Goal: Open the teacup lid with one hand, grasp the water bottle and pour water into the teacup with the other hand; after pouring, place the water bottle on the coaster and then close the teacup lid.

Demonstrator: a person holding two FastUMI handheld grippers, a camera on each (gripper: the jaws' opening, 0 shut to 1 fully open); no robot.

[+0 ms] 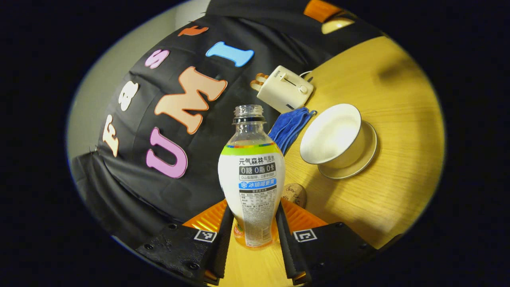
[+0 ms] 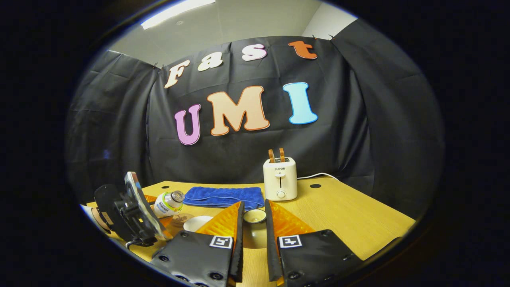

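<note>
While the left gripper [image 1: 255, 235] clamps the clear, white-labelled uncapped water bottle [image 1: 251, 179], tilted mouth-first toward the open white teacup [image 1: 332, 137] on its saucer, the right gripper [image 2: 254, 229] pinches the small cup lid [image 2: 254, 216] (cream toaster [image 2: 280, 179] reads SUPOR).

Near the open cup: I see the white lidless teacup on its saucer [image 1: 334, 139] with bare wooden tabletop [image 1: 390, 119] on its far side.
Back edge: cream toaster holding two slices [image 2: 280, 178] and folded blue cloth [image 2: 223, 196] stand against the wall.
My left side: tilted clear labelled water bottle [image 1: 252, 175] sits close to the cup and the round brown coaster [image 1: 294, 194].
My right side: open table beyond the toaster.
</note>
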